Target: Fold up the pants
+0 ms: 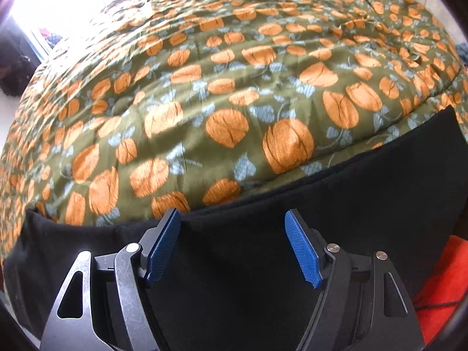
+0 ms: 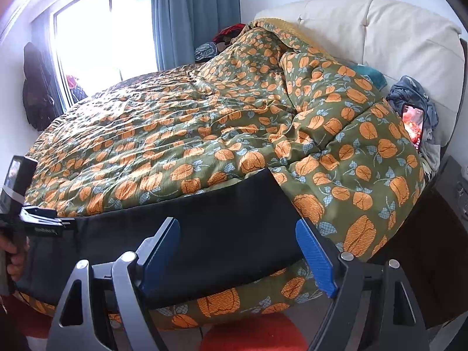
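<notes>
Black pants, seemingly one pair.

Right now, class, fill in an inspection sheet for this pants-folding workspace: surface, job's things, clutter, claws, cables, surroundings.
Surface: bed under a rumpled olive quilt with orange pumpkin print.
Job's things: black fabric pants lying in a flat strip along the quilt's near edge.
Clutter: lit phone and crumpled grey-blue clothes by the headboard.
Claws: left claw open over the pants; right claw open over the pants; neither holds anything.
Cables: thin dark cord across an orange item at the bedside.
Surroundings: bright window, blue curtain, cream padded headboard.
</notes>
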`<state>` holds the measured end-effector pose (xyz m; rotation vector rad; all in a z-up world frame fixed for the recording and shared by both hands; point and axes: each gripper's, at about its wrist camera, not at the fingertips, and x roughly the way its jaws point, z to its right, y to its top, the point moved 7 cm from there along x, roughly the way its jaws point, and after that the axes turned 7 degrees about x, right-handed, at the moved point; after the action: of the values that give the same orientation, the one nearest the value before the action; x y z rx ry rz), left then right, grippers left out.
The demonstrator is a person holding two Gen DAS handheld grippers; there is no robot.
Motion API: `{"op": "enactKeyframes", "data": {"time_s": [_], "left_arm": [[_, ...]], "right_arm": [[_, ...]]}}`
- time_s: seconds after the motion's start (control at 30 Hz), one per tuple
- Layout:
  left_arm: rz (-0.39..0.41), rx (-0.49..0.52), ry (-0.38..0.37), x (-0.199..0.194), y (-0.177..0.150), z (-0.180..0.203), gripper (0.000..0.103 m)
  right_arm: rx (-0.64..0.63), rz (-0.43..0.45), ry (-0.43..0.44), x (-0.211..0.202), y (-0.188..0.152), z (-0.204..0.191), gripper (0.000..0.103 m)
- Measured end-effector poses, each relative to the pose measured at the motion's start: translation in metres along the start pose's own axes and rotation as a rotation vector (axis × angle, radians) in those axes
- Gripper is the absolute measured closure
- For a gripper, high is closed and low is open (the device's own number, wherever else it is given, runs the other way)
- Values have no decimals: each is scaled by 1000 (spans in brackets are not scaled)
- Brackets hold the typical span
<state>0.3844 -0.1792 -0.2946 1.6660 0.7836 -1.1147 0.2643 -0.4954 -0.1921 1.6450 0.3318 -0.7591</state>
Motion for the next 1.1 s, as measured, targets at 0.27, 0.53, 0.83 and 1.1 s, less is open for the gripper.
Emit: {"op": "enactKeyframes", "data": {"time_s": [0.27, 0.53, 0.83, 1.1], "left_arm": [[1, 77, -51, -16, -35, 30, 26], [12, 117, -88, -33, -76, 63, 20], [12, 170, -101, -37, -91, 90, 16], [32, 91, -176, -69, -87, 59, 19]], "right_arm": [[2, 6, 0, -1, 1, -1, 22], [14, -1, -3, -2, -2, 0, 22], [179, -22, 63, 0, -3, 28, 21], [653, -90, 234, 16, 15, 139, 22]]}}
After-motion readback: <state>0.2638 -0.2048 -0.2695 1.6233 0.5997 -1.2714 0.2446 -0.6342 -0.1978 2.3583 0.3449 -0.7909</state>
